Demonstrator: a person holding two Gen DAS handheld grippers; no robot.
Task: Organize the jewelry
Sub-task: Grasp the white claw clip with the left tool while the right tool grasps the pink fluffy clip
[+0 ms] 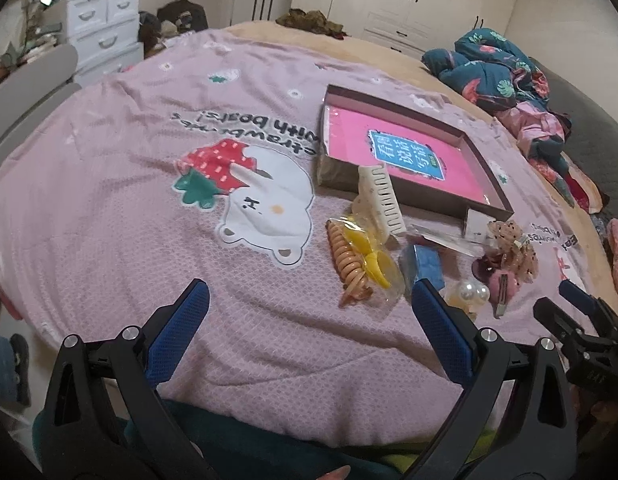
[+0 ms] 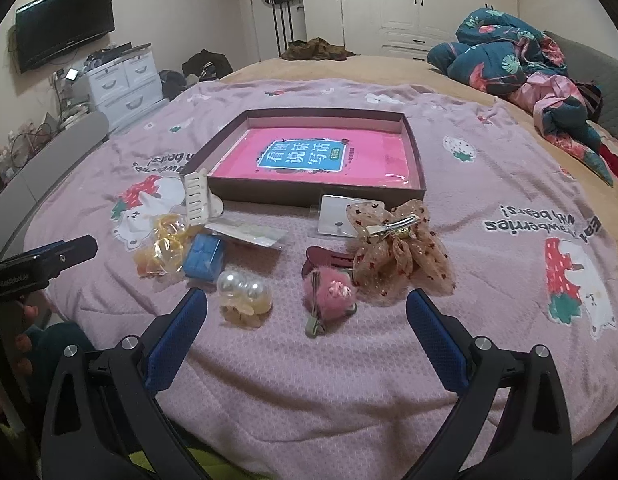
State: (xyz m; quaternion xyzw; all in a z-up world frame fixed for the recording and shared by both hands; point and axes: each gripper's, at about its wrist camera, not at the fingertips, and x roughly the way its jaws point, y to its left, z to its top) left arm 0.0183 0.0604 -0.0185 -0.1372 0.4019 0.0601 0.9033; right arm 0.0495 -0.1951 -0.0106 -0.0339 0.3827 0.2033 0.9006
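Note:
A shallow brown box (image 2: pixel 317 194) (image 1: pixel 413 192) with a pink book inside lies on the pink blanket. In front of it lie hair accessories: a white comb clip (image 2: pixel 197 198) (image 1: pixel 379 200), a bag of yellow and orange hair ties (image 2: pixel 165 250) (image 1: pixel 361 264), a blue box (image 2: pixel 203 258) (image 1: pixel 423 262), a pearl clip (image 2: pixel 243 294) (image 1: pixel 473 292), a pink fluffy clip (image 2: pixel 329 292), a beige dotted bow (image 2: pixel 401 252) (image 1: pixel 513 248) and packets. My left gripper (image 1: pixel 309 300) and right gripper (image 2: pixel 307 306) are open and empty, just short of the items.
A crumpled blue floral quilt (image 2: pixel 509 56) lies at the far right of the bed. White drawers (image 2: pixel 125 80) and a wall television (image 2: pixel 65 24) stand to the left. The left gripper also shows at the left edge of the right wrist view (image 2: pixel 49 258).

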